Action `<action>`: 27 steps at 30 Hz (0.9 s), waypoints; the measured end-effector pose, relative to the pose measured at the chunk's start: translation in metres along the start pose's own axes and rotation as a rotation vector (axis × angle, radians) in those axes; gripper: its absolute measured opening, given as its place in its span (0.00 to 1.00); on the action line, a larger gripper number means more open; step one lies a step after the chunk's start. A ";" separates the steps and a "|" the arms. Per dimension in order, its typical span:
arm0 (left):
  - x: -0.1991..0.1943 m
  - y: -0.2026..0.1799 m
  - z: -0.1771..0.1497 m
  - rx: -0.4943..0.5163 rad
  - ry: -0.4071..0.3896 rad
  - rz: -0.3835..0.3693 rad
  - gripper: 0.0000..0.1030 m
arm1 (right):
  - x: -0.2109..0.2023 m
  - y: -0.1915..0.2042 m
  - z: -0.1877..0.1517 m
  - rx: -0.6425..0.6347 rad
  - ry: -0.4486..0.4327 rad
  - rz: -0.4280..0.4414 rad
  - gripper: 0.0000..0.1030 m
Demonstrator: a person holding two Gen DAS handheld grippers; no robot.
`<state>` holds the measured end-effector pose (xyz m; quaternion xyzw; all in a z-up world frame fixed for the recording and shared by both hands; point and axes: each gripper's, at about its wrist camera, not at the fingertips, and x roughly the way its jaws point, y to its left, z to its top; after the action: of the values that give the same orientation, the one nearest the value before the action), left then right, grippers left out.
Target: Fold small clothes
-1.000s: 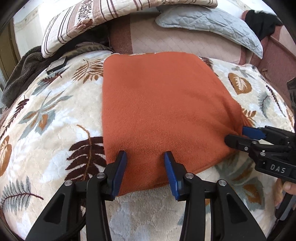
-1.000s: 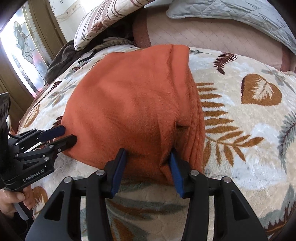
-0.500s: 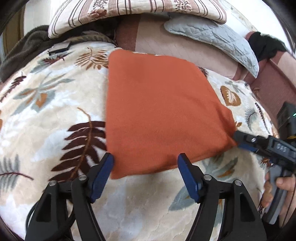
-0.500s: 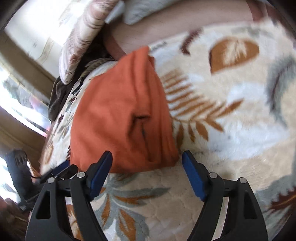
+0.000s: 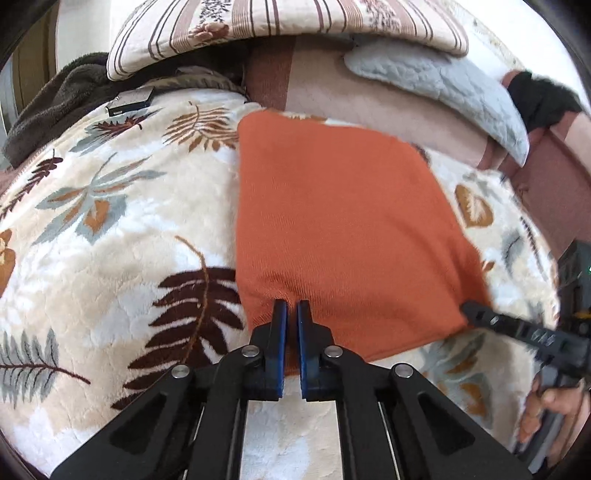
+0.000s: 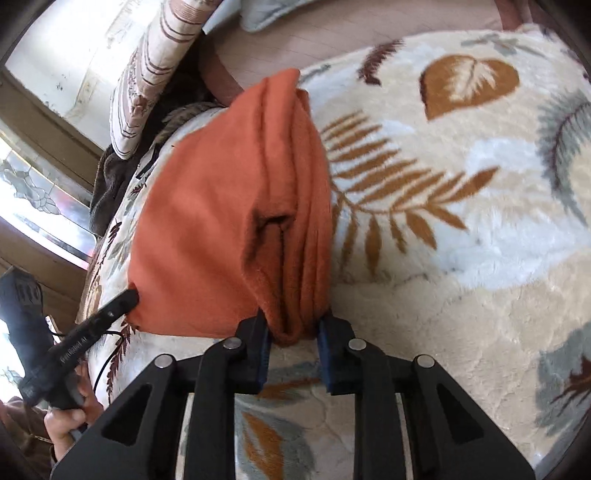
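A folded orange garment (image 5: pixel 340 236) lies on a leaf-patterned fleece blanket (image 5: pixel 110 258). My left gripper (image 5: pixel 291 314) is shut on the garment's near left edge, with a thin fold of cloth between the blue pads. My right gripper (image 6: pixel 293 332) is shut on the bunched near right corner of the garment (image 6: pixel 229 221), where several layers stack up. The right gripper also shows in the left wrist view (image 5: pixel 476 312) at that corner. The left gripper shows in the right wrist view (image 6: pixel 127 297) at the garment's left corner.
A striped pillow (image 5: pixel 280 29) and a grey quilted pillow (image 5: pixel 443 85) lie at the back. A dark brown blanket (image 5: pixel 48 107) and a small dark flat box (image 5: pixel 131 101) sit at the far left. A window (image 6: pixel 33 192) is at the left.
Half a second ago both grippers were open just short of the garment's near edge. Both have moved forward and shut on it, left on the near left edge, right on the bunched right corner.
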<state>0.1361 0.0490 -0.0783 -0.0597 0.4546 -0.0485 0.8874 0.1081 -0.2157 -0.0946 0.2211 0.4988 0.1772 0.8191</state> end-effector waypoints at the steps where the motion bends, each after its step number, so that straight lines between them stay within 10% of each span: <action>1: -0.001 -0.001 -0.001 0.006 -0.002 0.006 0.08 | -0.003 0.000 0.001 0.008 -0.002 0.003 0.29; 13: -0.055 -0.014 -0.023 0.067 -0.127 0.051 0.77 | -0.060 0.048 -0.026 -0.231 -0.172 -0.127 0.71; 27: -0.104 -0.034 -0.041 0.153 -0.224 0.118 0.91 | -0.096 0.078 -0.053 -0.332 -0.282 -0.201 0.97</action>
<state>0.0415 0.0277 -0.0137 0.0301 0.3505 -0.0237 0.9358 0.0132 -0.1897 -0.0031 0.0554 0.3632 0.1420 0.9192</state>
